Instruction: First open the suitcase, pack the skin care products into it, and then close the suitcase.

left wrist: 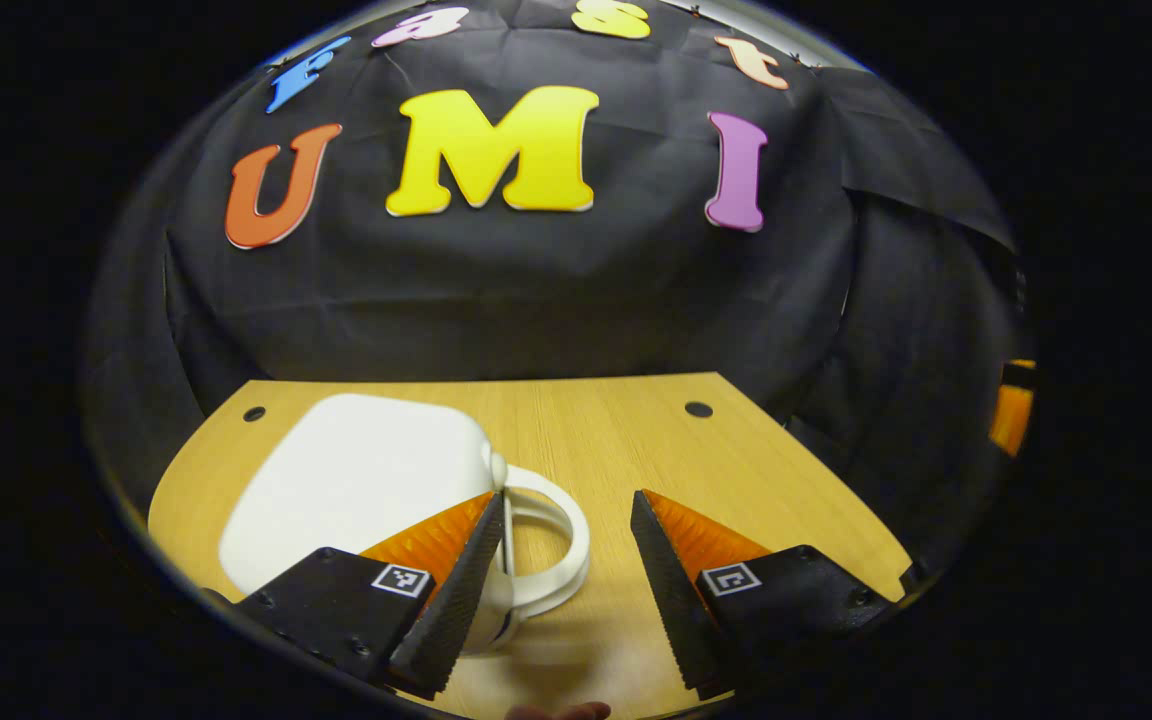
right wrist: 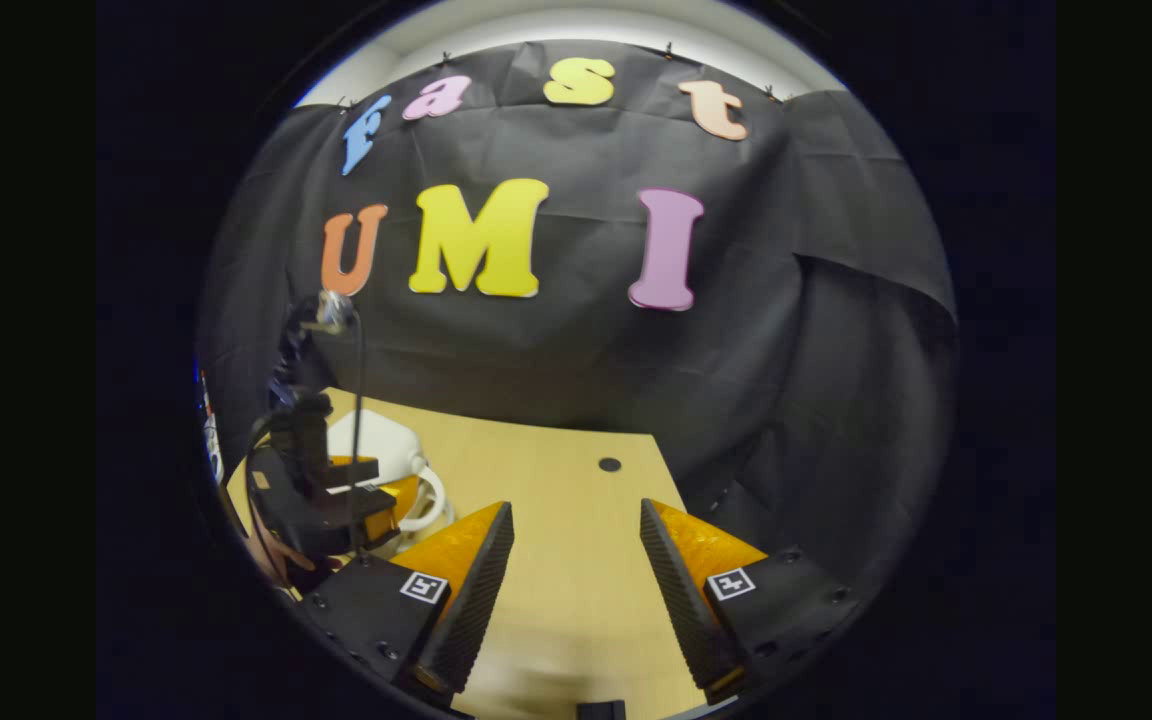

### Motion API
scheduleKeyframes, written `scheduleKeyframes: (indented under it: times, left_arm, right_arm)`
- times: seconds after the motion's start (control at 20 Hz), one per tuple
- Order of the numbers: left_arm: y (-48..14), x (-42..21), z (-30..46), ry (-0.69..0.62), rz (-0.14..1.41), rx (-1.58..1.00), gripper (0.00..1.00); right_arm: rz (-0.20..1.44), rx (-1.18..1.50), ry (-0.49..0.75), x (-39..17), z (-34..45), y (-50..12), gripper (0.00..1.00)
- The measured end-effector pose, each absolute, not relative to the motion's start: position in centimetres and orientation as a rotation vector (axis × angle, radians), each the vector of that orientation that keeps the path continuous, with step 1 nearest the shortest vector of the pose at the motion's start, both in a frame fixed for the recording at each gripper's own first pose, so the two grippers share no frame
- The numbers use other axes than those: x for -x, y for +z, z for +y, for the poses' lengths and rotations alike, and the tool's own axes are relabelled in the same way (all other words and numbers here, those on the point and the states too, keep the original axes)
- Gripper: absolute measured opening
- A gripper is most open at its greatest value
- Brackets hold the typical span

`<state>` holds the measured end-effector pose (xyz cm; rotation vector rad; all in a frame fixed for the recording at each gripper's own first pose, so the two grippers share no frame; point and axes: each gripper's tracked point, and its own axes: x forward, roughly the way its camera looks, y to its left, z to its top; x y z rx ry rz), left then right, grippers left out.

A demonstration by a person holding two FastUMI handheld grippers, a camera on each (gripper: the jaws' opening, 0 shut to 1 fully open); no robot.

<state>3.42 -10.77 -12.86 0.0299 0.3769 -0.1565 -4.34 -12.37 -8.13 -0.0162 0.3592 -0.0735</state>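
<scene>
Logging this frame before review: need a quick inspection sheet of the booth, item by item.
Surface: wooden table, two small dark holes near its far edge.
Job's things: white suitcase closed, lying flat at the table's left, its white handle facing the left tool; skin care products: nothing seen.
Clutter: nothing seen.
Grippers: left tool open, hovering by the handle, its left finger overlapping the suitcase edge, contact unclear; right tool open over bare table.
Cables: dark cable running up from the left tool, seen in the right gripper view.
Surroundings: black cloth wall.
</scene>
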Motion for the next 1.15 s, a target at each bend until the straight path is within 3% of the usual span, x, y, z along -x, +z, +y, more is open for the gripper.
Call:
scheduleKeyframes:
  times: [0.25,0.4,0.6,1.15]
  left_arm:
    - [0.2,-1.5,-5.5,-0.014,0.107,-0.033,0.86]
    - [4.4,-0.3,-3.8,0.054,0.066,-0.021,0.94]
    - [8.5,0.3,-2.7,0.083,-0.040,-0.116,0.95]
    - [6.6,0.1,-1.7,0.032,-0.016,0.002,0.97]
  right_arm:
    - [0.224,0.005,0.050,0.6,-7.3,-3.9,0.75]
    - [0.155,-0.055,0.117,-1.1,-4.2,-1.3,0.76]
    - [0.072,-0.083,0.151,-2.3,-1.6,2.0,0.76]
    - [0.076,-0.100,0.075,-3.5,-1.3,2.1,0.75]
